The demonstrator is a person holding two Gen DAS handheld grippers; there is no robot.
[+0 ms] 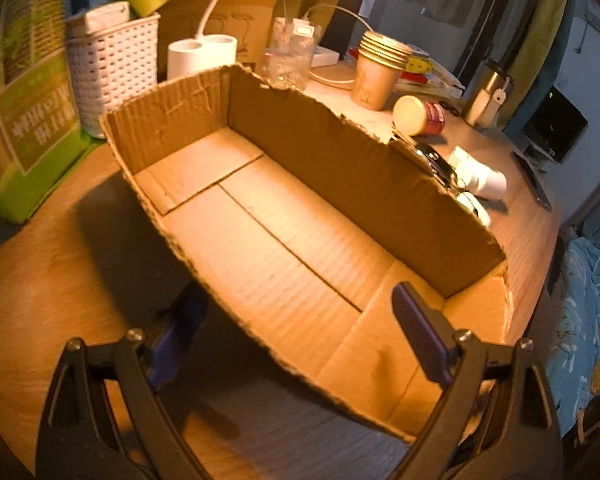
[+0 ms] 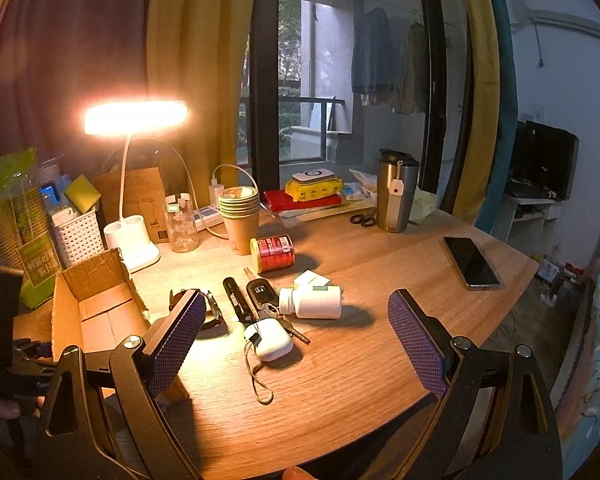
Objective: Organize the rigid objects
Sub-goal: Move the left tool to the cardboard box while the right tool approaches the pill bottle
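An empty, open-topped cardboard box (image 1: 340, 152) fills the left wrist view. My left gripper (image 1: 298, 286) is open and straddles the box's near wall, one purple pad (image 1: 172, 340) outside and the other inside; neither pad presses on the cardboard. In the right wrist view my right gripper (image 2: 296, 308) hangs open above the table with nothing between its pads. Below it lie a white earbud case (image 2: 270, 340) with a lanyard, a car key (image 2: 260, 294), a black marker (image 2: 236, 300), a white pill bottle (image 2: 312, 301), a red can (image 2: 274, 254) on its side and a watch (image 2: 212, 308). The box (image 2: 96, 304) stands to their left.
At the back of the wooden table (image 2: 340, 380) stand a lit desk lamp (image 2: 134, 236), a white basket (image 2: 78, 236), a stack of paper cups (image 2: 240, 216), a steel tumbler (image 2: 396, 192) and scissors (image 2: 364, 220). A phone (image 2: 472, 262) lies near the right edge.
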